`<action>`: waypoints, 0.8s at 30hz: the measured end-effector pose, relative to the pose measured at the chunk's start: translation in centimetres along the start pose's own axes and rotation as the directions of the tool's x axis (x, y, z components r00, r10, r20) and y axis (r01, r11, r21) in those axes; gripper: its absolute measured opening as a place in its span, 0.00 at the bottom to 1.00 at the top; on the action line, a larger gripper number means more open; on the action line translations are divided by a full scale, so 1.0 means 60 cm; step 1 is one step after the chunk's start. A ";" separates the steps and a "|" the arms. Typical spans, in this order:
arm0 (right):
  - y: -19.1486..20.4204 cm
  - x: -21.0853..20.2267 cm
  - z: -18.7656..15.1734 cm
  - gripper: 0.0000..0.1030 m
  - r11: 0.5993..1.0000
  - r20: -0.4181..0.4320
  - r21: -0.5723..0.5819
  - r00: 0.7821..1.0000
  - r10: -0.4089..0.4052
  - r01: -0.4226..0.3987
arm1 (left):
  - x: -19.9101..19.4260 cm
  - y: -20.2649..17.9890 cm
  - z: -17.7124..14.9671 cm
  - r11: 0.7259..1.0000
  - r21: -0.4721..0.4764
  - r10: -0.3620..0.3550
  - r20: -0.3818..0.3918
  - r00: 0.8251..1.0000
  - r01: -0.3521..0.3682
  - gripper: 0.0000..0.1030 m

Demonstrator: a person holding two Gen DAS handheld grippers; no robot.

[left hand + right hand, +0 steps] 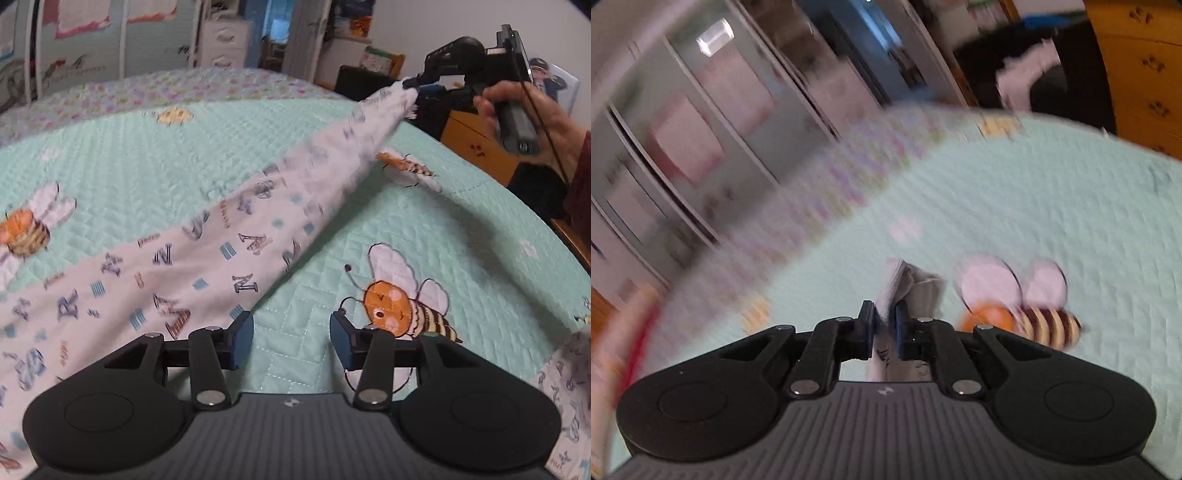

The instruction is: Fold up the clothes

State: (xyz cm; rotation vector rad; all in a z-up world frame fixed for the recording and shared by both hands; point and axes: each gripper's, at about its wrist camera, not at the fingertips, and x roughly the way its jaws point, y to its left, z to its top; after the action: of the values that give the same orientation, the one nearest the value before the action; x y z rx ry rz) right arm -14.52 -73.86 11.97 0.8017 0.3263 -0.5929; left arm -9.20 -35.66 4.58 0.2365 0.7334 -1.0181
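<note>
A white garment printed with blue and brown letters (207, 254) lies across the mint quilted bedspread (147, 155) and rises in a taut strip toward the upper right. There my right gripper (415, 83) holds its end, lifted above the bed. In the right wrist view the right gripper (885, 325) is shut on a bunched fold of that garment (901, 278) sticking up between the pads. My left gripper (291, 339) hovers open low over the bedspread, just right of the garment's lower edge, with nothing between its fingers. Another part of the garment (569, 398) shows at the bottom right.
The bedspread carries embroidered bees (402, 299) and a flowered border (166, 92) at the far side. A wooden drawer chest (480, 144) stands beyond the bed's right edge. Wardrobe doors (683, 147) and white drawers (221, 40) line the far wall. A person's hand (524, 110) grips the right tool.
</note>
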 end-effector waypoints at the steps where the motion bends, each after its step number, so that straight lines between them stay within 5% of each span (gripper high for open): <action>1: -0.005 -0.017 0.009 0.10 1.000 0.018 0.026 1.000 0.015 -0.016 | -0.003 -0.002 0.000 1.000 0.013 -0.003 0.007 1.000 0.003 0.47; 4: -0.054 -0.043 0.013 0.10 0.996 0.025 0.085 1.000 -0.004 0.002 | -0.008 -0.007 -0.003 0.999 0.048 -0.008 0.013 1.000 0.007 0.48; 8: -0.166 -0.001 -0.037 0.11 0.978 -0.075 0.134 0.986 -0.148 0.157 | 0.002 -0.013 -0.016 0.997 0.078 -0.009 -0.029 1.000 0.011 0.48; 10: -0.229 0.025 -0.074 0.08 0.968 -0.151 0.190 0.979 -0.134 0.162 | 0.003 -0.016 -0.020 0.996 0.088 -0.011 -0.032 0.999 0.014 0.48; 16: -0.277 0.005 -0.102 0.13 0.957 -0.076 0.290 0.997 0.000 0.022 | 0.014 -0.046 0.001 0.984 0.176 0.022 0.022 1.000 -0.025 0.48; 24: -0.263 0.008 -0.098 0.18 0.968 -0.100 0.249 0.995 0.005 0.020 | 0.077 -0.104 -0.008 0.858 0.469 0.197 0.073 0.978 -0.208 0.49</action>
State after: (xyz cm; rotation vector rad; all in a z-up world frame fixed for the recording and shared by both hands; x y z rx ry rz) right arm -24.08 -78.26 -1.21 1.0754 0.3501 -0.6091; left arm -13.22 -41.88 2.10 0.7147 0.4143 -0.9832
